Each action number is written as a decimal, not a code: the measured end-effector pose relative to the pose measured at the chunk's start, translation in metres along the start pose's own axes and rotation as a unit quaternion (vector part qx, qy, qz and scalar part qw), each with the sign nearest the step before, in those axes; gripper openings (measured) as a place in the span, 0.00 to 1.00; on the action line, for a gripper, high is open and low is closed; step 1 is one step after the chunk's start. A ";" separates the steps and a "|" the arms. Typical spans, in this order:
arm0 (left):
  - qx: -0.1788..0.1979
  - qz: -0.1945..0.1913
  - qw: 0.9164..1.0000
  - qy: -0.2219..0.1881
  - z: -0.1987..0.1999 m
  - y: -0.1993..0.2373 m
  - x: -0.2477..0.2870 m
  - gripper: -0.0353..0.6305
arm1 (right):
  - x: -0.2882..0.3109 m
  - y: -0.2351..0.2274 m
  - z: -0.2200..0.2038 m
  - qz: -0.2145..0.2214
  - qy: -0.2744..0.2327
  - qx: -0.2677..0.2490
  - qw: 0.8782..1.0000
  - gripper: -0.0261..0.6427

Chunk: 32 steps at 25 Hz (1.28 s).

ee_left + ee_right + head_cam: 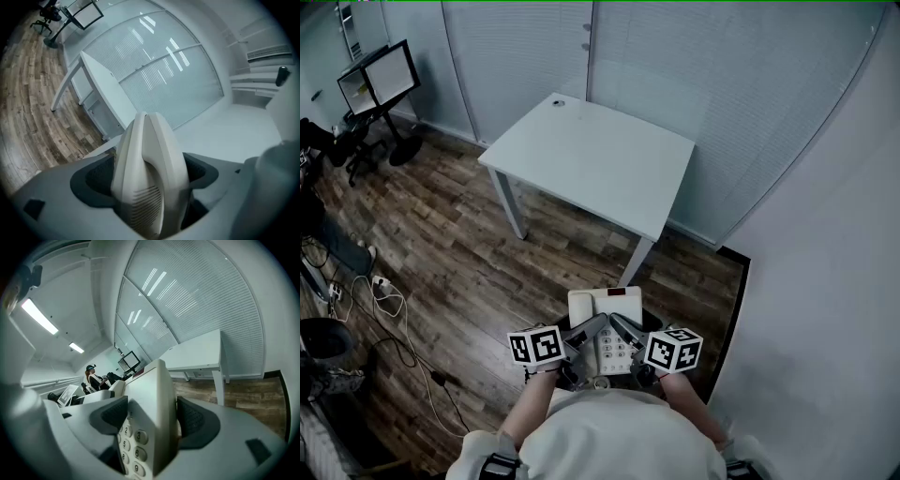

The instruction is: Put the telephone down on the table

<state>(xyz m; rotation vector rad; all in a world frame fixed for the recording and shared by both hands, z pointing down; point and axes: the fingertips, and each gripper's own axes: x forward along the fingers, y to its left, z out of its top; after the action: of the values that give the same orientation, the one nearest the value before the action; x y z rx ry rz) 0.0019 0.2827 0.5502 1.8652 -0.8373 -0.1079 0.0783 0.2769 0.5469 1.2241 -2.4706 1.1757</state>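
Light: bright, cool and even around you; ceiling strips [40, 317] glow in your right gripper view
Glare: their streaks reflect on the glass wall with blinds [159, 61]
Shadows: soft and faint on the wooden floor [487, 244]
Focus: the telephone [150, 178] right at your lens is soft, the room sharper
Distortion: both gripper views bulge, with black corners; your head view bends at its edges

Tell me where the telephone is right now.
In the head view the telephone is at bottom centre, clamped between the left gripper and right gripper, above the wood floor and short of the white table.
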 end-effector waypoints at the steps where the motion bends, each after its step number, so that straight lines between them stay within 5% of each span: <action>1: 0.008 -0.001 1.000 0.000 0.001 -0.004 0.001 0.70 | -0.002 0.000 0.002 0.002 -0.008 0.000 1.000 0.53; 12: 0.062 -0.002 0.998 -0.010 -0.001 -0.039 -0.016 0.70 | -0.031 0.020 0.008 0.032 -0.060 -0.006 0.998 0.53; 32: 0.056 0.007 0.998 -0.026 -0.026 -0.045 0.003 0.70 | -0.048 -0.004 0.002 0.049 -0.051 -0.011 0.997 0.53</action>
<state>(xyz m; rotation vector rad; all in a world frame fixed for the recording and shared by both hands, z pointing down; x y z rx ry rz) 0.0379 0.3105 0.5256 1.9689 -0.9078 -0.1022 0.1131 0.3033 0.5275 1.1988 -2.6380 1.1314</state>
